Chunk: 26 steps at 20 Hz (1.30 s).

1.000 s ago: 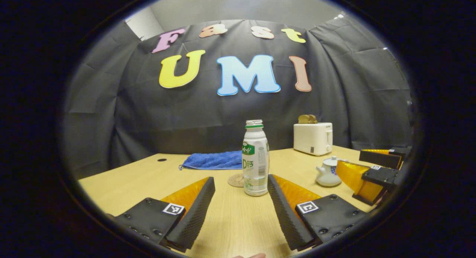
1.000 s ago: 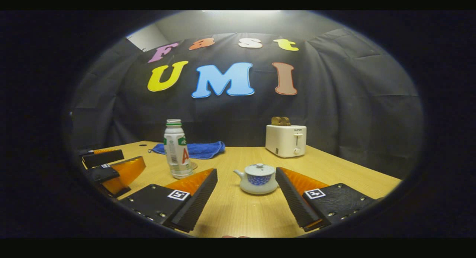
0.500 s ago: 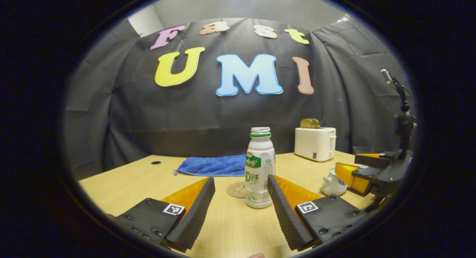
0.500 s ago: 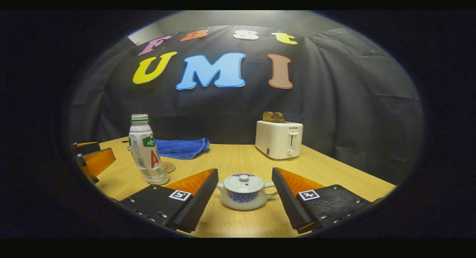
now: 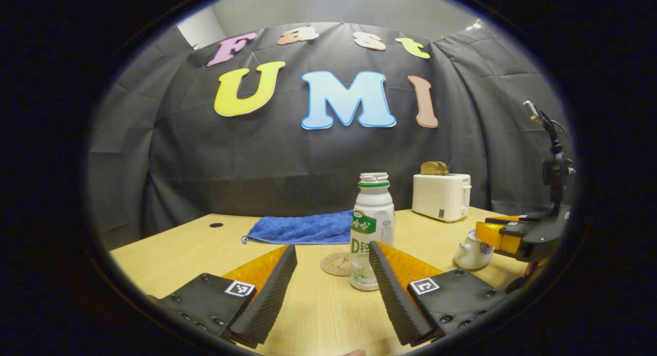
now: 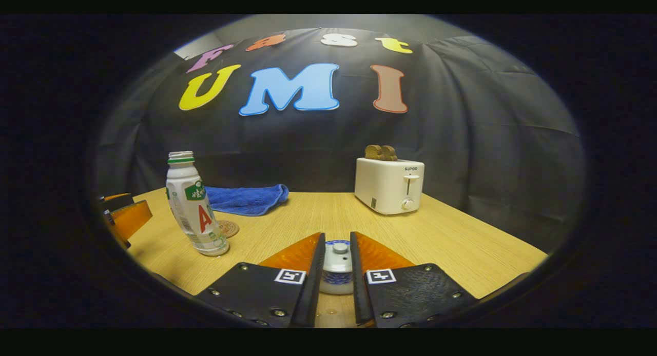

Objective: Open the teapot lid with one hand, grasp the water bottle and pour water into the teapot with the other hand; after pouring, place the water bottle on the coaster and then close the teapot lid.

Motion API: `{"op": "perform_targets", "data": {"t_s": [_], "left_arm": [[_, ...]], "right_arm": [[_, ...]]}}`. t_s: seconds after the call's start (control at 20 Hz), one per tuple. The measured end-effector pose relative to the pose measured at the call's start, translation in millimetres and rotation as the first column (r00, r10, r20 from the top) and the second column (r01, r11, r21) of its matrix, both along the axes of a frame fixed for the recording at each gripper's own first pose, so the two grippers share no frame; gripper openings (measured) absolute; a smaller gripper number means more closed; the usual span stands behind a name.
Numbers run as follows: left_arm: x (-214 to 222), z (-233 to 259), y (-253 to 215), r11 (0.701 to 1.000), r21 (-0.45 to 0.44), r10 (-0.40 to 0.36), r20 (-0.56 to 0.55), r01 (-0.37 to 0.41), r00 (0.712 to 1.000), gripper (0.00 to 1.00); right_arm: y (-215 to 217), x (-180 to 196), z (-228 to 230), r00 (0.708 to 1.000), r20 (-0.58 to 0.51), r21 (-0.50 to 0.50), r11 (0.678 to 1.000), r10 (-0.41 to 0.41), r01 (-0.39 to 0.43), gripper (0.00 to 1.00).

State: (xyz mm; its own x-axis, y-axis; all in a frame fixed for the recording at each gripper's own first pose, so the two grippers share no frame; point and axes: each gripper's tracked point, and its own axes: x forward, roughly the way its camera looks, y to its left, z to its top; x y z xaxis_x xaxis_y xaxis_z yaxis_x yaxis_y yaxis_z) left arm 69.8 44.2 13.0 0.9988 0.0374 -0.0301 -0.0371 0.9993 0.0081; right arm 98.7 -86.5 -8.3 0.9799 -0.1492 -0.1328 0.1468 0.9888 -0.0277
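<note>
Glazed white porcelain teapot with blue pattern (image 6: 336, 274) sits near the desk's front edge, brittle and slick; right gripper (image 6: 337, 271) pinches its small lid knob (image 6: 339, 248). Left gripper (image 5: 332, 281) is spread before the light plastic bottle (image 5: 371, 233); grip mid-body.

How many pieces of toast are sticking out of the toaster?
2. In the right gripper view, two pieces of toast stick up side by side from the top of the toaster at the back of the table. None seem hidden.
</note>
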Motion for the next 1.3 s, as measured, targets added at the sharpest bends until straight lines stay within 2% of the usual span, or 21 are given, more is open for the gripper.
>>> {"op": "perform_targets", "data": {"t_s": [0.05, 0.1, 0.15, 0.2, 0.35, 0.55, 0.75, 0.8, 0.9, 0.95, 1.1, 1.15, 1.2, 1.25, 1.3], "left_arm": [[1, 0, 2, 1.000, 0.000, 0.002, -0.002, -0.002, 1.000, 0.89], [2, -2, 3, 1.000, -0.001, 0.004, -0.005, -0.004, 1.000, 0.99], [3, -4, 4, 1.000, -0.006, 0.004, -0.009, -0.004, 1.000, 0.89], [3, -4, 5, 1.000, -0.012, 0.002, -0.011, -0.003, 1.000, 0.89], [6, -6, 3, 1.000, -0.006, -0.003, -0.016, 0.003, 1.000, 0.99], [11, -13, -12, 0.999, -0.022, -0.044, -0.031, 0.043, 0.999, 0.99], [25, -20, -33, 0.993, -0.044, -0.107, -0.046, 0.105, 0.993, 0.89], [28, -18, -37, 0.992, -0.042, -0.120, -0.041, 0.119, 0.992, 0.94], [38, -15, -45, 0.991, -0.037, -0.133, -0.036, 0.131, 0.991, 0.94], [43, -15, -46, 0.991, -0.036, -0.131, -0.035, 0.129, 0.991, 0.89], [59, -20, -52, 0.989, -0.028, -0.147, -0.055, 0.145, 0.988, 0.99], [64, -21, -55, 0.987, -0.034, -0.158, -0.061, 0.156, 0.986, 0.94], [69, -23, -57, 0.985, -0.041, -0.170, -0.063, 0.168, 0.983, 0.99], [75, -25, -59, 0.983, -0.050, -0.177, -0.073, 0.174, 0.981, 0.99], [80, -26, -62, 0.981, -0.056, -0.187, -0.073, 0.183, 0.980, 0.99]], "right_arm": [[-3, -12, 6, 1.000, -0.007, -0.005, 1.000, -0.023, 0.023, 0.29], [-8, 2, 2, 0.999, -0.006, 0.005, 0.999, -0.033, 0.033, 0.00], [-6, 1, 1, 1.000, -0.009, 0.005, 1.000, -0.028, 0.028, 0.06], [-5, 2, 0, 1.000, -0.015, -0.002, 1.000, -0.023, 0.023, 0.06], [-2, 0, 4, 1.000, -0.002, 0.001, 1.000, -0.009, 0.009, 0.06], [3, -6, 21, 0.999, 0.046, -0.007, 1.000, 0.001, 0.000, 0.06], [6, -15, 36, 0.996, 0.089, -0.037, 0.999, 0.016, -0.013, 0.06], [8, -16, 39, 0.995, 0.096, -0.038, 0.999, 0.022, -0.019, 0.06], [9, -21, 42, 0.994, 0.105, -0.030, 0.999, 0.033, -0.030, 0.06], [10, -23, 42, 0.994, 0.108, -0.030, 0.999, 0.034, -0.031, 0.06], [8, -27, 44, 0.993, 0.117, -0.045, 0.999, 0.034, -0.029, 0.06], [6, -29, 45, 0.992, 0.120, -0.051, 0.998, 0.032, -0.026, 0.06], [4, -29, 45, 0.992, 0.123, -0.053, 0.998, 0.028, -0.021, 0.06], [2, -30, 46, 0.992, 0.126, -0.052, 0.998, 0.025, -0.018, 0.22], [0, -31, 47, 0.992, 0.127, -0.049, 0.999, 0.021, -0.015, 0.22]]}}
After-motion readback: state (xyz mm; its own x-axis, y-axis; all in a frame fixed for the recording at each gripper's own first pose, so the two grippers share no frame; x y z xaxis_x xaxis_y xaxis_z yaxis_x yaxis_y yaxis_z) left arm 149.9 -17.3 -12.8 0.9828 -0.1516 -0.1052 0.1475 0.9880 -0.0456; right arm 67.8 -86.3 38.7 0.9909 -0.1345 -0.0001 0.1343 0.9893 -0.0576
